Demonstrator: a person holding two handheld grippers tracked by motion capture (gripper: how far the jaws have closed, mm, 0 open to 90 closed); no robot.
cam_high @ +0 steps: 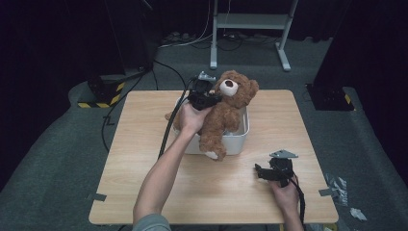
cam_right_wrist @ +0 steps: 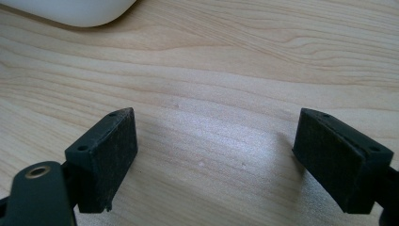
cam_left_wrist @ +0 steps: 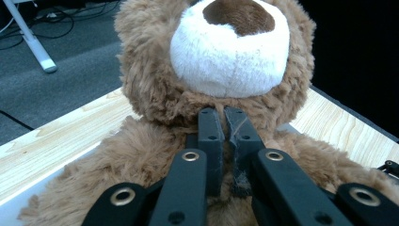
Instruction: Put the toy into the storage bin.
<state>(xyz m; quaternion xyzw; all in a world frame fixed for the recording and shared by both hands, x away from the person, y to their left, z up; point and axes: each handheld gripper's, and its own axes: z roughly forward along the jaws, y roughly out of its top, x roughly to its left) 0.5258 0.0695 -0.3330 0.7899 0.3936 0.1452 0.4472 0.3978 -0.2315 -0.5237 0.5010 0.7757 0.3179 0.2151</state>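
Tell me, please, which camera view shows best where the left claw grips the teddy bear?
The left gripper view: the left claw is pinched shut on the fur just under the teddy bear's white muzzle. The high view shows the bear half in the white bin, the grip point hidden by the hand. The right gripper view shows table.

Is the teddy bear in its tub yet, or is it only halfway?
Halfway. Done: the left gripper has pinched the teddy bear under its chin. In hand: the bear sits upright in the white tub, one leg over the rim. The right gripper waits open above the table.
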